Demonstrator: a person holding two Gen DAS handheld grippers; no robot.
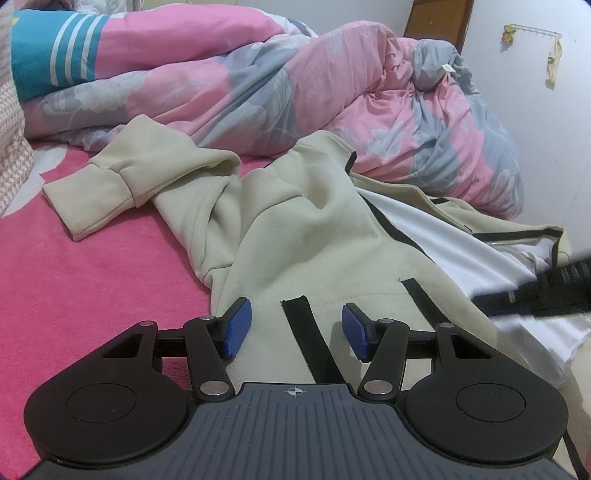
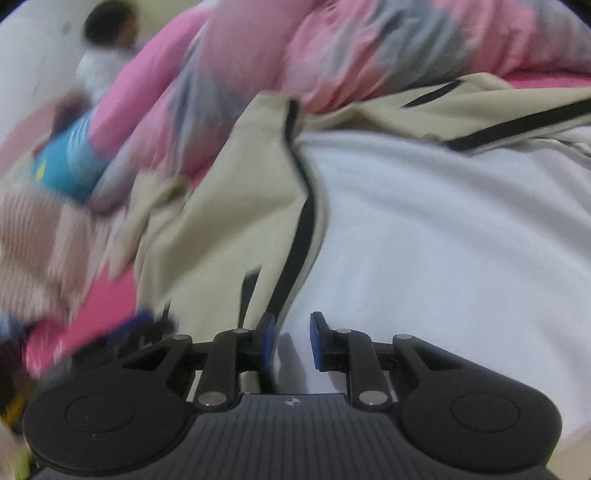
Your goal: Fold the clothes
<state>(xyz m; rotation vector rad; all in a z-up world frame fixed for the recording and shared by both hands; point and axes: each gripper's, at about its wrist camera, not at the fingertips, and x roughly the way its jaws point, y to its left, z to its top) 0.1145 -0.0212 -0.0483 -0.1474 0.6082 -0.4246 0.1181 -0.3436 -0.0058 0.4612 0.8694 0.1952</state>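
One beige zip jacket (image 1: 295,221) with black trim lies open on the pink bed (image 1: 92,266), white lining (image 2: 424,240) showing, a sleeve (image 1: 122,184) flung left. A pink-and-grey quilt (image 1: 258,92) is bunched behind it, touching its collar. The left gripper (image 1: 296,325) hovers with jaws apart over the hem; the right gripper (image 2: 292,341), jaws narrowly parted, holds nothing above the lining.

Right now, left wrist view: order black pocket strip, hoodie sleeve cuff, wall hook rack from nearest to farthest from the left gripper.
From the left gripper:
1. black pocket strip, on the beige hoodie directly between the open fingers.
2. hoodie sleeve cuff, upper left, lying on the pink bedsheet.
3. wall hook rack, top right, on the wall beyond the quilt.
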